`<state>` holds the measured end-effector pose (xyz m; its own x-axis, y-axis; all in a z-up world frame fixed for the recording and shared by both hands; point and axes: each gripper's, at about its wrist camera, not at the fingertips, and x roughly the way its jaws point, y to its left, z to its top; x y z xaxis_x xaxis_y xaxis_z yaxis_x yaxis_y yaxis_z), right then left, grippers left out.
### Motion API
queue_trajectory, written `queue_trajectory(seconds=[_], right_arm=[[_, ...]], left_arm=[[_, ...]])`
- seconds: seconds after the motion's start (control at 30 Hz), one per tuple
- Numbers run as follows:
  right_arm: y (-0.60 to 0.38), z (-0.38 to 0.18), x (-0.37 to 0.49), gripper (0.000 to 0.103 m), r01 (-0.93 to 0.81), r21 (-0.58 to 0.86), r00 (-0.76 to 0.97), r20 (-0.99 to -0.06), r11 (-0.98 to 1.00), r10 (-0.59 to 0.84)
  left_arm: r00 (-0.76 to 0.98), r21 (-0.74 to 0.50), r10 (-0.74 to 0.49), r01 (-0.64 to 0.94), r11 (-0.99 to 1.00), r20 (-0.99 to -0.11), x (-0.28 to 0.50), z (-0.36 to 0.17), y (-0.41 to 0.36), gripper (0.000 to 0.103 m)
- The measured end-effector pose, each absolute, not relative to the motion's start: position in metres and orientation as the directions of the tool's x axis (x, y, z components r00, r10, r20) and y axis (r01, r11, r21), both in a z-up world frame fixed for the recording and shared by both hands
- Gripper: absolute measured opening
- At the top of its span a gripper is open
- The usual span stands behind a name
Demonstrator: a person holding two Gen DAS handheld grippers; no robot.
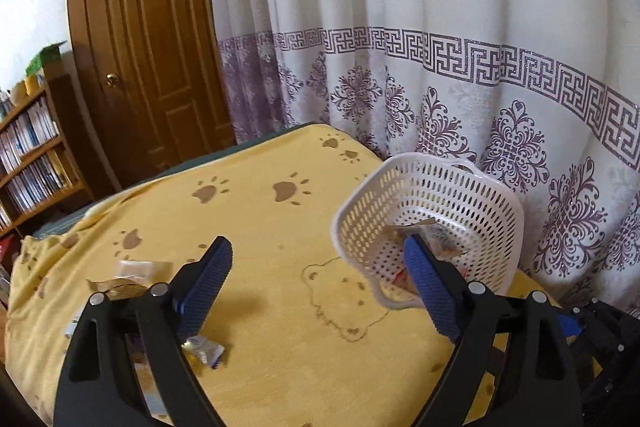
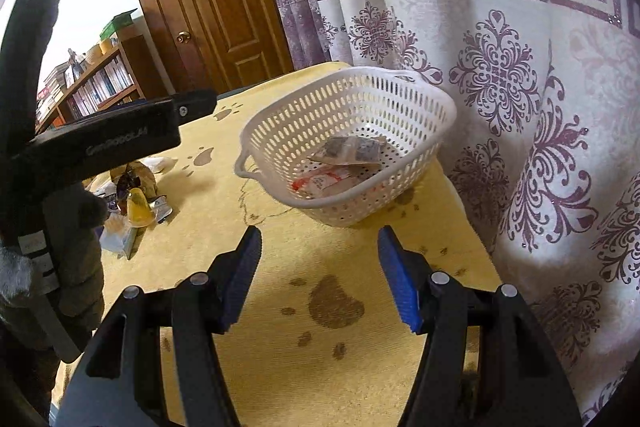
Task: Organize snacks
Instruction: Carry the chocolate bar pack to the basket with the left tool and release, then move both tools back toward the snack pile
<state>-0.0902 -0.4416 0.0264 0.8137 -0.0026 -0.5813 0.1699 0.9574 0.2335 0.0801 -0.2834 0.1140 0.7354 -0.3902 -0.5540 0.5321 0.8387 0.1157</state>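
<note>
One white basket (image 2: 348,143) on yellow blanket (image 2: 320,367) covering bench, beside curtain (image 2: 520,107). Basket contents: two packets visible, one grey-brown packet (image 2: 352,151) on top, one red-printed packet (image 2: 320,183) beneath. Loose snack pile (image 2: 132,203) on blanket, left of basket, well apart from it; count unclear. Two grippers. Left gripper (image 1: 320,291): jaws wide apart, nothing between. Right gripper (image 2: 320,279): jaws apart, nothing between, near basket, not touching.

A home room: a panelled wooden door (image 1: 148,39), a patterned curtain (image 1: 440,67), a bookshelf (image 1: 32,155) crowded with books, and a paw-print blanket (image 1: 280,227).
</note>
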Motion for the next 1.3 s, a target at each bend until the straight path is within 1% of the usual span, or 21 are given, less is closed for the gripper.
queue_trajectory(seconds=[0.3,0.8,0.83,0.87,0.9,0.93,1.13,1.3], right_arm=[[-0.419,0.025,-0.084,0.062,0.149,0.225,0.808,-0.589,0.963,0.013],[-0.385,0.023,-0.074,0.063,0.122,0.202,0.79,-0.612,0.972,0.028],[-0.382,0.022,-0.072,0.063,0.117,0.201,0.787,-0.616,0.972,0.032],[-0.379,0.022,-0.071,0.066,0.113,0.202,0.785,-0.618,0.973,0.037],[-0.376,0.021,-0.07,0.073,0.109,0.202,0.783,-0.621,0.973,0.041],[-0.372,0.02,-0.069,0.074,0.105,0.202,0.782,-0.621,0.974,0.045],[-0.353,0.013,-0.06,0.074,0.081,0.203,0.768,-0.637,0.976,0.069],[-0.339,0.006,-0.054,0.074,0.061,0.208,0.754,-0.651,0.976,0.092]], left_arm=[[0.754,0.117,-0.363,0.499,0.859,-0.548,0.07,0.114,-0.257,0.087],[0.75,0.061,-0.358,0.467,0.882,-0.555,0.066,0.114,-0.213,0.087],[0.75,0.055,-0.356,0.461,0.885,-0.557,0.066,0.113,-0.208,0.091],[0.751,0.051,-0.353,0.455,0.889,-0.558,0.067,0.112,-0.205,0.091],[0.752,0.048,-0.347,0.448,0.893,-0.56,0.067,0.111,-0.201,0.092],[0.753,0.043,-0.339,0.437,0.899,-0.564,0.069,0.109,-0.194,0.092],[0.765,0.017,-0.276,0.35,0.937,-0.582,0.078,0.101,-0.155,0.092],[0.777,-0.017,-0.198,0.234,0.972,-0.597,0.086,0.092,-0.105,0.092]])
